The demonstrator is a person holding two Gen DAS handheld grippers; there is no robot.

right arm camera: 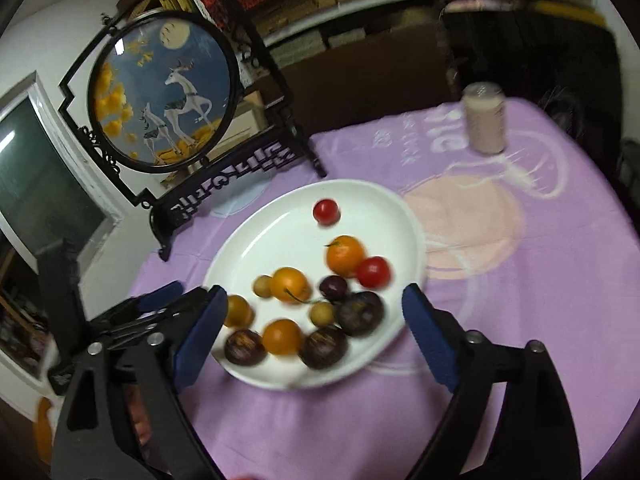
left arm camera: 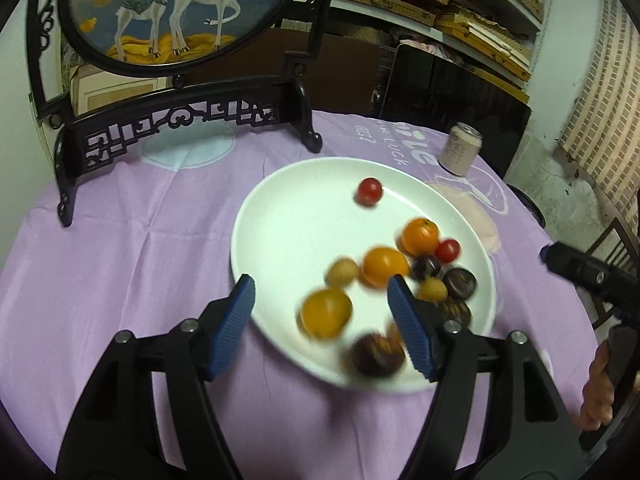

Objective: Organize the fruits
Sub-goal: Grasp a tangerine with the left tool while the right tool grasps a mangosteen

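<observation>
Left tongs (left arm camera: 320, 300) spread wide, gripping nothing, hovering over near rim of plate (left arm camera: 288, 224). Right tongs (right arm camera: 312, 300) wider still, empty. Fruits (right arm camera: 304, 300) loose on plate, between and beyond both tongs. Can (right arm camera: 485, 118) far beyond.

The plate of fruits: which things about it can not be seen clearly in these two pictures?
- Left wrist view: the left gripper's right finger hides part of the white plate and some dark fruits.
- Both views: motion blur smears the fruit, so the kinds of dark and small yellow fruits stay uncertain.
- The can's label is too blurred to read.
</observation>
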